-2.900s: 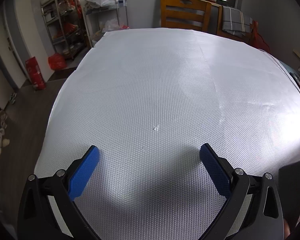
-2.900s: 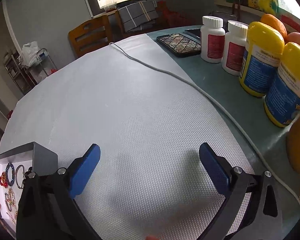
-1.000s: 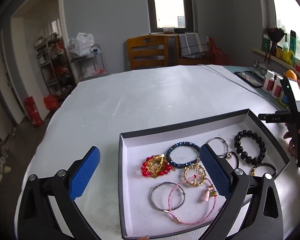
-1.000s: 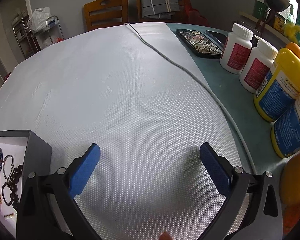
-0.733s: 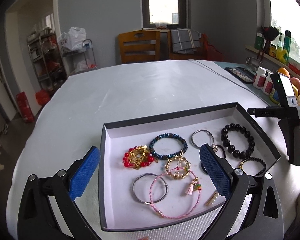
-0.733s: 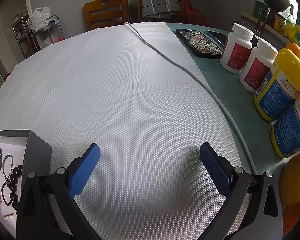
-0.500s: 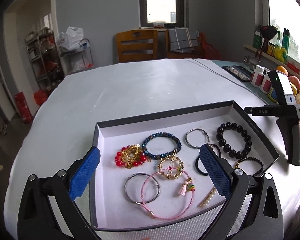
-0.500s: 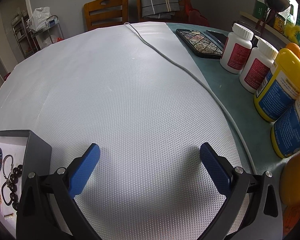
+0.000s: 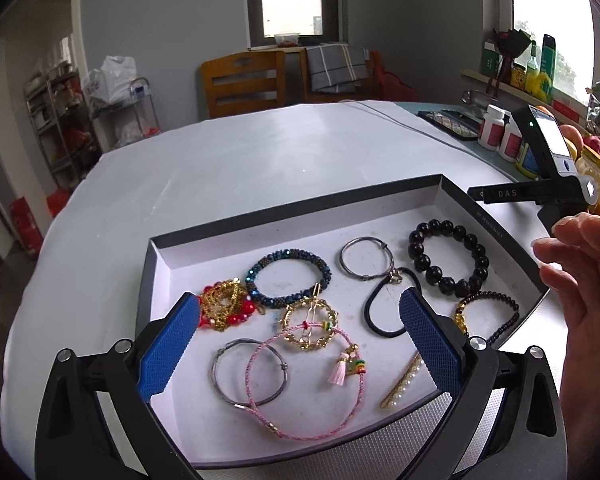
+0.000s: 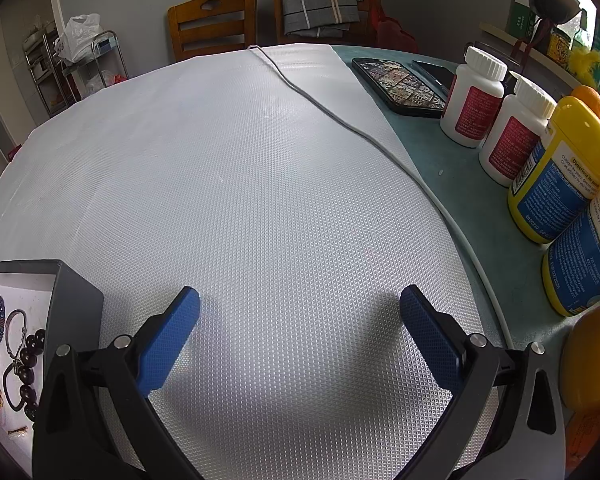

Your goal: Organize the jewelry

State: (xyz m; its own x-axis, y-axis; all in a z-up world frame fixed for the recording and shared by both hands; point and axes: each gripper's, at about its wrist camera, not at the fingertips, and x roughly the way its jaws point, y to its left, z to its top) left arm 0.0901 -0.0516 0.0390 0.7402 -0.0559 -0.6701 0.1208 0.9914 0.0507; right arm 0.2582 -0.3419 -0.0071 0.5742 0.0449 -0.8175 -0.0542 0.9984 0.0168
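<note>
A dark grey tray (image 9: 300, 210) with a white floor holds several pieces of jewelry: a black bead bracelet (image 9: 446, 262), a blue bead bracelet (image 9: 290, 282), a red and gold piece (image 9: 224, 310), silver rings (image 9: 366, 258), a pink cord bracelet (image 9: 304, 384) and a pearl clip (image 9: 402, 382). My left gripper (image 9: 300, 312) is open and empty above the tray's near side. My right gripper (image 10: 300, 306) is open and empty over the bare mat, to the right of the tray's corner (image 10: 74, 296). Its body also shows in the left wrist view (image 9: 540, 160).
A white textured mat (image 10: 260, 184) covers the table. A grey cable (image 10: 340, 120) runs along the mat's right edge. A phone (image 10: 400, 80), white bottles (image 10: 474, 98) and yellow bottles (image 10: 560, 168) stand at the right. A bare hand (image 9: 584, 280) is beside the tray.
The left gripper has swung from bare mat to over the tray and moved closer. A bare hand has come in at the right. The right gripper has stayed still.
</note>
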